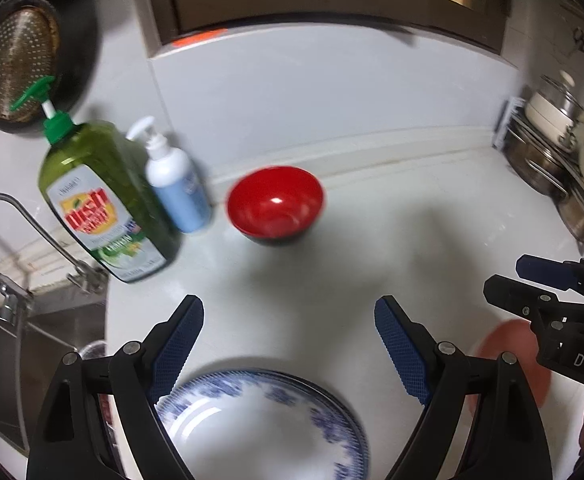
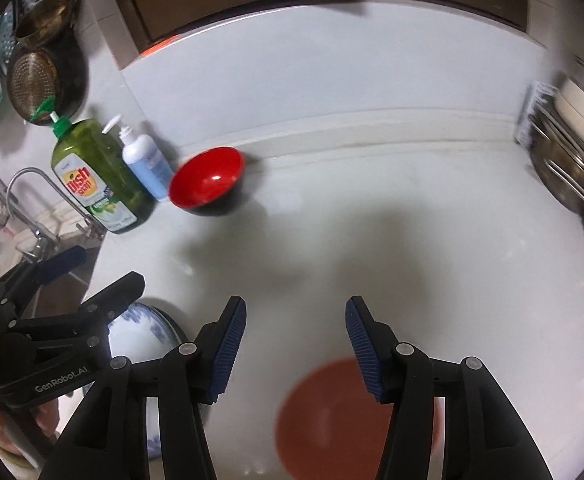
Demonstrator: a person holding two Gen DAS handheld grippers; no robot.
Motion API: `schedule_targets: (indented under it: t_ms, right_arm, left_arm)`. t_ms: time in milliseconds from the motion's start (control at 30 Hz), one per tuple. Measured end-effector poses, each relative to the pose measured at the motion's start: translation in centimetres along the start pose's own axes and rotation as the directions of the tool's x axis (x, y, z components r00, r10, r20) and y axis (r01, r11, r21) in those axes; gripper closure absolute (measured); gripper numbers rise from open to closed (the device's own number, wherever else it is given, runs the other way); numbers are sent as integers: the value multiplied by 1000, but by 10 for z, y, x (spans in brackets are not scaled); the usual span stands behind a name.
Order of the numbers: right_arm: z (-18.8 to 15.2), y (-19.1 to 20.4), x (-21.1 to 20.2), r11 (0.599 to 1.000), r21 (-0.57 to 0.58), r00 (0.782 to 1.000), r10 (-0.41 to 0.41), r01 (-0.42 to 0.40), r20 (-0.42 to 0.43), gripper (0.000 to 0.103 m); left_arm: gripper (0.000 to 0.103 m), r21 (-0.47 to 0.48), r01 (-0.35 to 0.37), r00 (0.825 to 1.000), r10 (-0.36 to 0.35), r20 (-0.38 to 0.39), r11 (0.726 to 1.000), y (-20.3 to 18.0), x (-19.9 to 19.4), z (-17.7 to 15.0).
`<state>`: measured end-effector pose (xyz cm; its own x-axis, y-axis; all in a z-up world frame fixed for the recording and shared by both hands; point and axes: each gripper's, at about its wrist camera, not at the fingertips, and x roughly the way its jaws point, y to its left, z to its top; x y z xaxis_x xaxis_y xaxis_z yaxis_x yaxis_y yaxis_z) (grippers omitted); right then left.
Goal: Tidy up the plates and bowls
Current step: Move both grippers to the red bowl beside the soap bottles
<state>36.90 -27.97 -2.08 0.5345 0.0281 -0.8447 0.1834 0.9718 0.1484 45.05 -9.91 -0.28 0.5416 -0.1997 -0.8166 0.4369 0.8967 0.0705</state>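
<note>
A red bowl with a black outside (image 1: 276, 204) (image 2: 207, 180) stands on the white counter by the back wall. Below my left gripper (image 1: 290, 320) lies a white plate with a blue pattern (image 1: 264, 424) (image 2: 140, 332); the jaws stand wide open above it, nothing between them. My right gripper (image 2: 295, 320) is open too, hanging over a terracotta plate (image 2: 331, 416) (image 1: 511, 360) that lies flat on the counter. Each gripper shows at the edge of the other's view.
A green dish soap bottle (image 1: 104, 200) (image 2: 100, 176) and a white-blue pump bottle (image 1: 176, 184) stand left of the red bowl. A tap (image 1: 24, 232) and sink (image 1: 32, 344) lie at the left. A rack of steel pots (image 1: 559, 160) stands at the right.
</note>
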Motion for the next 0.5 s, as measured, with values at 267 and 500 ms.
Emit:
schedule_targets:
  t_ms: [267, 500]
  right_arm:
    - [42, 34, 24, 998, -57, 1000, 21, -21, -14, 50]
    - [76, 54, 51, 995, -98, 1000, 20, -22, -19, 50]
  left_arm:
    - [15, -53, -41, 999, 41, -18, 998, 42, 21, 19]
    - [15, -85, -44, 998, 40, -50, 995, 64, 51, 33]
